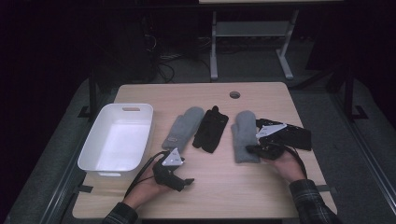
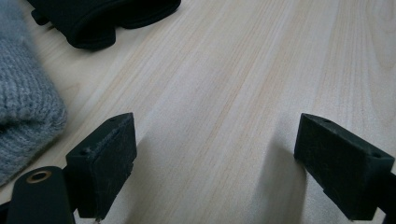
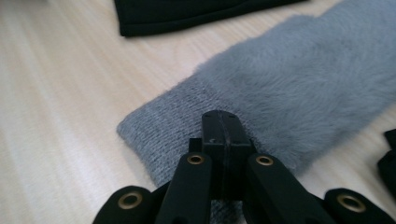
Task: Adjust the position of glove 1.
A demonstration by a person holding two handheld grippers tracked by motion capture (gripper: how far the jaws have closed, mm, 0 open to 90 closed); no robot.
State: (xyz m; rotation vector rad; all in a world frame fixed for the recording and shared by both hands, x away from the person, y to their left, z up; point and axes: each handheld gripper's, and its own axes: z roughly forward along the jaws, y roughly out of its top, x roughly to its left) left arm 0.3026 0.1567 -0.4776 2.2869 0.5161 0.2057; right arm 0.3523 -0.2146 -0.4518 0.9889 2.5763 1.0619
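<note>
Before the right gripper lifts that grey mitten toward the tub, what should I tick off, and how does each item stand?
1. Right gripper jaws shut: ok.
2. Cuff fabric of the right grey mitten caught between the jaws: cannot tell; they sit together over the knit cuff.
3. Left gripper open, nothing between its jaws: ok.
4. White tub empty and ready: ok.
5. Left grey mitten and black glove lying apart from the right mitten: ok.
</note>
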